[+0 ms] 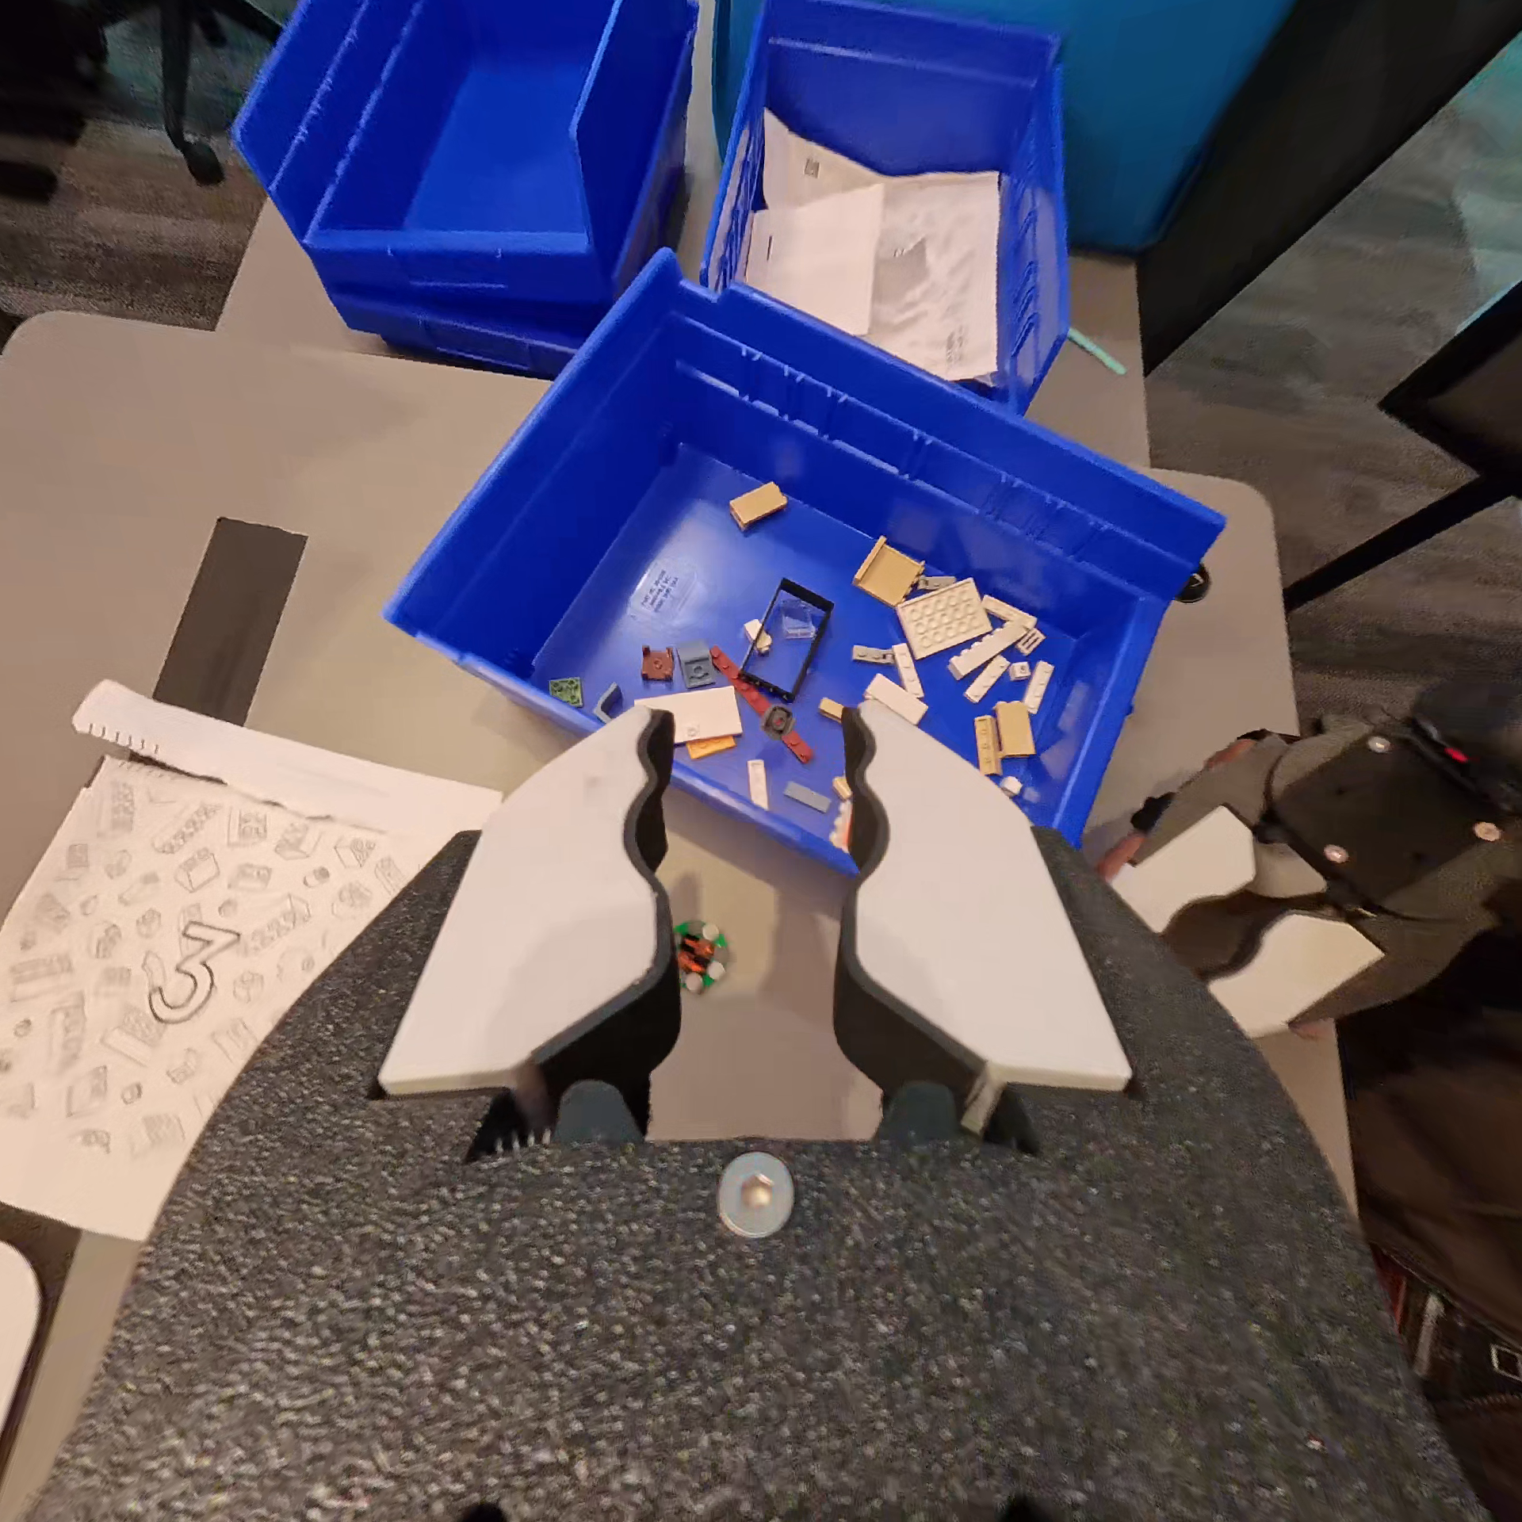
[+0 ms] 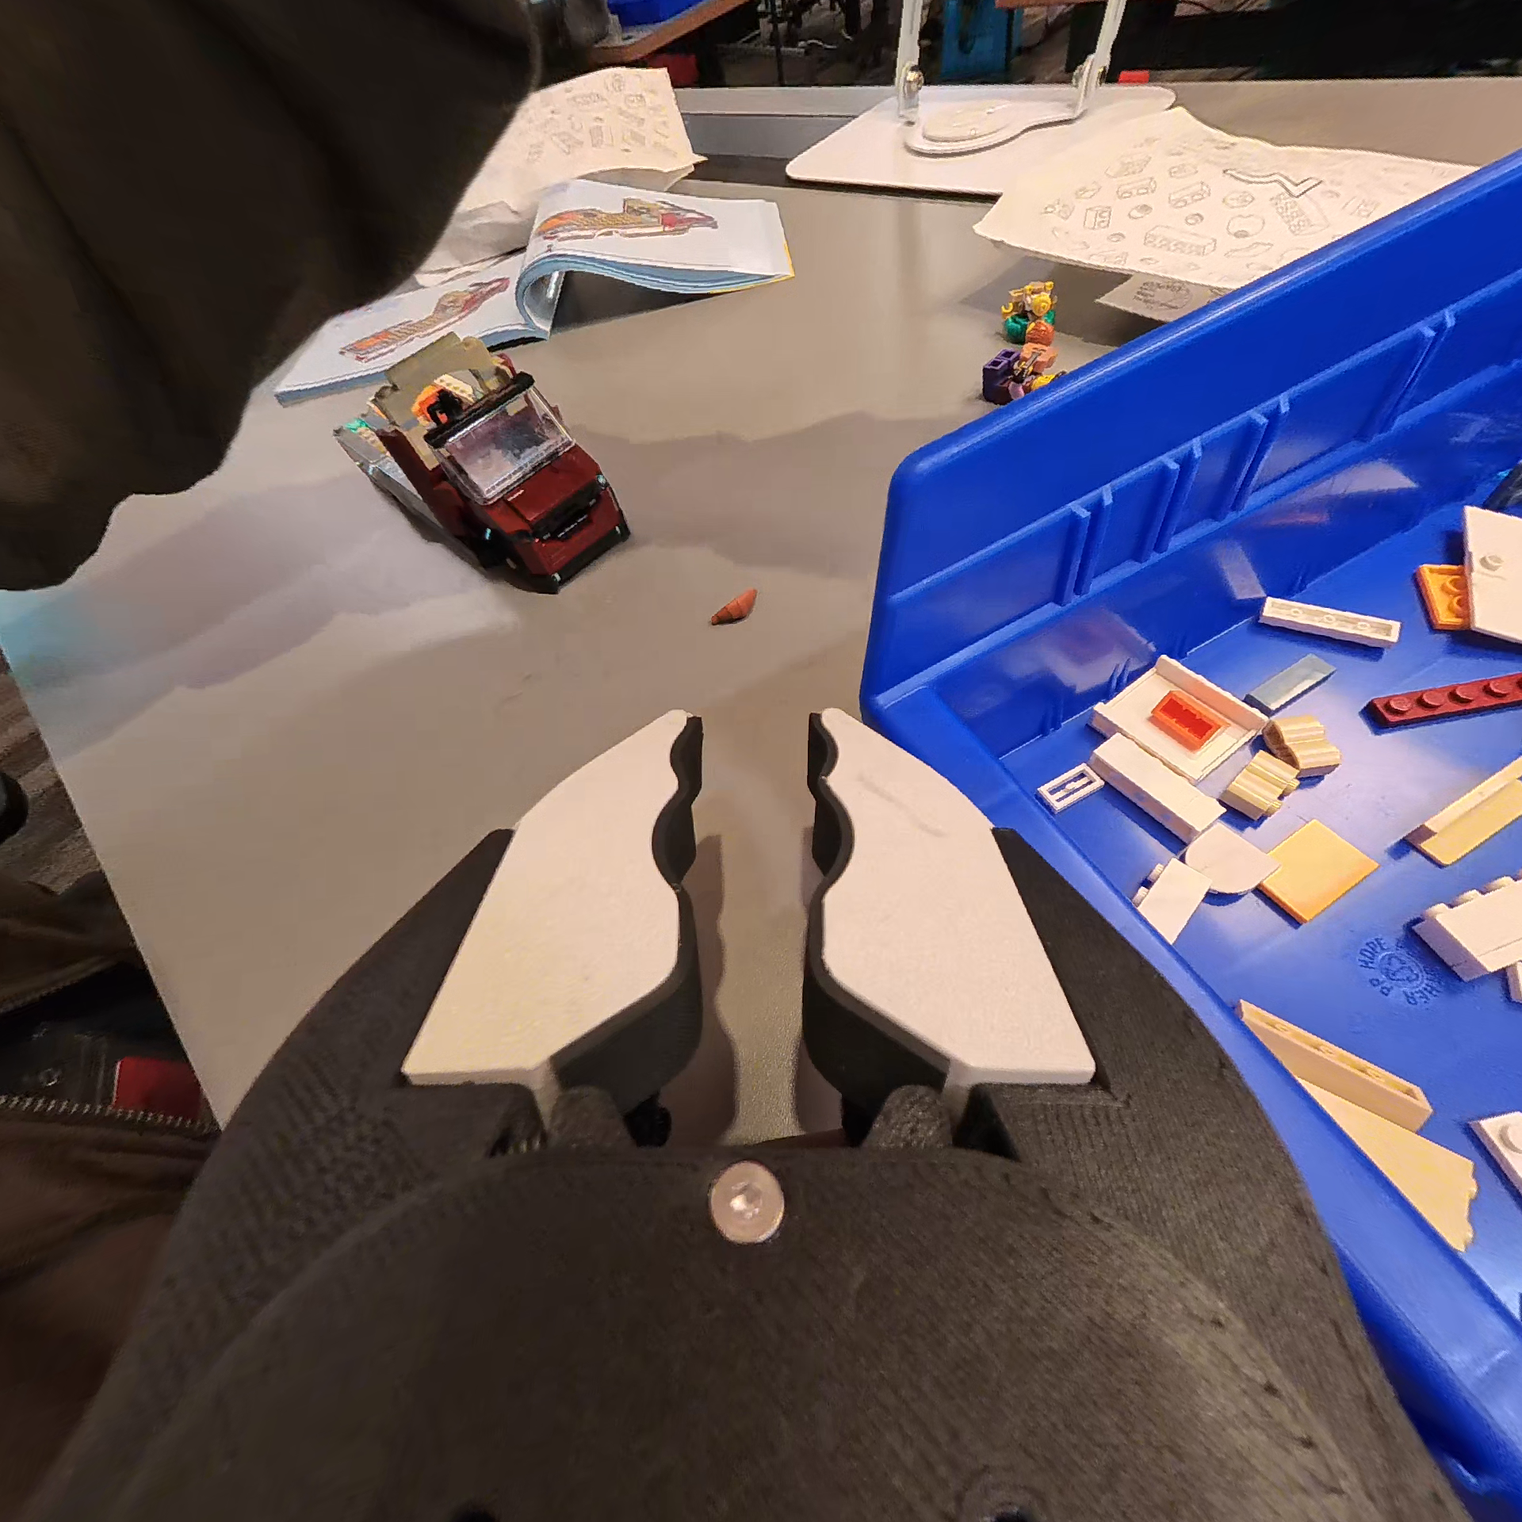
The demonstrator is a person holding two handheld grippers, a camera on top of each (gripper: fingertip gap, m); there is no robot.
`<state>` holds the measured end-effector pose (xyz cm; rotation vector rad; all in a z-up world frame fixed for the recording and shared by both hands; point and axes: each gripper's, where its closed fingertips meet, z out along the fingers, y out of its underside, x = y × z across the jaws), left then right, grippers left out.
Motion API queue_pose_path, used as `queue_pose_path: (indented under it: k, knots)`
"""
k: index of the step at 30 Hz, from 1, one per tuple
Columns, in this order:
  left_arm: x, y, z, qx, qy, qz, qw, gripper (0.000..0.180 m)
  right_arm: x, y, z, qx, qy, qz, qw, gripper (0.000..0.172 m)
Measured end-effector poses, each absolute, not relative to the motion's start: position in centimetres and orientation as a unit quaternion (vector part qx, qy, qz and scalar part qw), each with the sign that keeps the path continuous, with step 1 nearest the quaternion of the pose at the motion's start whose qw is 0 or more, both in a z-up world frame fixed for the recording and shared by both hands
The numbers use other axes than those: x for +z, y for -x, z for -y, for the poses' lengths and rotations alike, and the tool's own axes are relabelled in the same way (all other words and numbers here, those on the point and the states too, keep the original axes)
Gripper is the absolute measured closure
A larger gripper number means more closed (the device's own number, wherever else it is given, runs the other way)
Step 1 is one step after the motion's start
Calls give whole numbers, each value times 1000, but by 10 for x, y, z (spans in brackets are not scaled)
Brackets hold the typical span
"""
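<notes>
Below, both grippers' jaws apart and bare: left gripper [image 1: 758, 725] over blue plastic bin [image 1: 494, 560] of loose bricks, small round green-and-orange brick piece [image 1: 700, 955] at 6 o'clock; right gripper [image 2: 755, 725] above grey table [image 2: 329, 741], small orange cone piece [image 2: 735, 608] at 12 o'clock.

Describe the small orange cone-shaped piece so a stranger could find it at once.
Start at the grey table in the right wrist view. Between the dark red toy truck and the blue bin lies the orange cone, alone on its side; it is the only loose piece there.
</notes>
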<state>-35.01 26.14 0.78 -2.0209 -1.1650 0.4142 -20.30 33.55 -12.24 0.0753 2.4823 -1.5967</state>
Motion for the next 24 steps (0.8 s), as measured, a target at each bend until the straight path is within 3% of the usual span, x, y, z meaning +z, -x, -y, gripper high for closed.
queue_pose_path:
  k: [5,12,17,21,24]
  knots:
    - [-1,273,-222,176,772,476,382,139,-124,200,-336,-533,-18,-841,94,147]
    - [-72,99,-114,194,725,587,303,147,-131,181,-329,-511,22,-855,88,147]
    - [-109,6,-96,197,706,624,271,154,-129,143,-298,-510,76,-851,102,147]
    - [-135,-14,-90,225,735,593,239,130,-120,98,-265,-509,130,-843,119,147]
    - [-152,-12,-96,222,750,565,262,110,-105,64,-244,-516,166,-832,122,147]
